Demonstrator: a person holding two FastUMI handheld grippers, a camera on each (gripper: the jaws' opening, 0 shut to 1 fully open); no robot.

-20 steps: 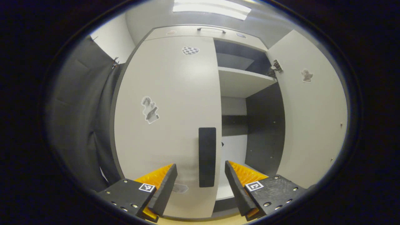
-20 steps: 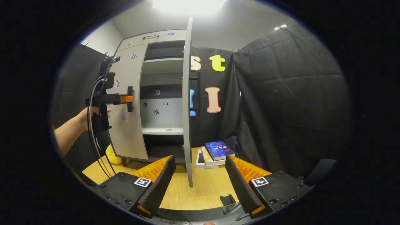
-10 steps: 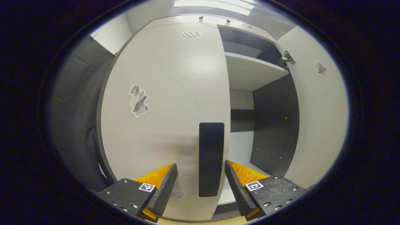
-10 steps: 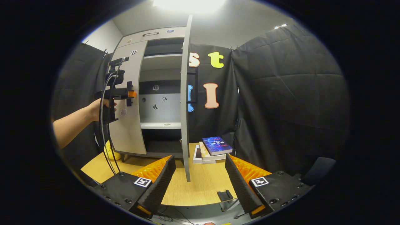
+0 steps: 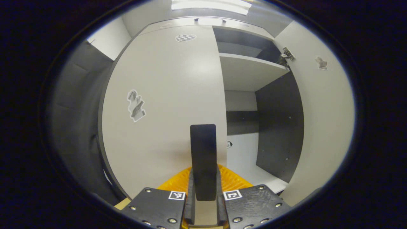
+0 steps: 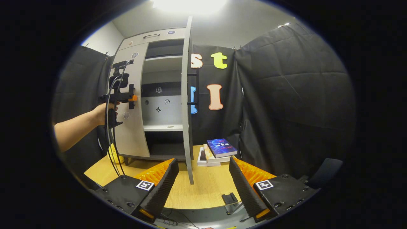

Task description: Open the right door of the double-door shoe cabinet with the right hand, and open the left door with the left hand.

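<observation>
The shoe cabinet (image 6: 152, 95) stands at the far left corner of the desk (image 6: 203, 190), its feet on the desktop.

Left door (image 5: 165, 105): in the closed position or very nearly so, pale grey, with stickers on its face. A dark vertical handle (image 5: 203, 159) is mounted beside its free edge. In the left gripper view, the left gripper (image 5: 203, 203) is clamped on the lower part of this handle, one finger pressed against each side. In the right gripper view, the same gripper (image 6: 132, 99) appears at the door's free edge at about mid height, held by a hand (image 6: 103, 113), with black cables (image 6: 111, 143) hanging from it toward the desk.

Right door (image 6: 186, 101): swung fully outward, seen edge-on in the right gripper view, its lower corner hanging above the middle of the desk. Its handle (image 6: 195, 89) is on the side facing the black cloth wall. In the left gripper view the inner face of this door (image 5: 321, 117) and a metal hinge (image 5: 286, 55) are visible.

Cabinet interior: pale shelves (image 5: 251, 71) and a dark side panel (image 5: 279, 127) are exposed.

Right gripper (image 6: 203, 175): jaws spread wide, holding nothing, positioned over the near edge of the desk, well apart from the right door.

Other items: a stack of books (image 6: 216, 152) lies at the far edge of the desk, just right of the cabinet. A yellow soft toy (image 6: 114, 154) sits at the cabinet's left foot.
</observation>
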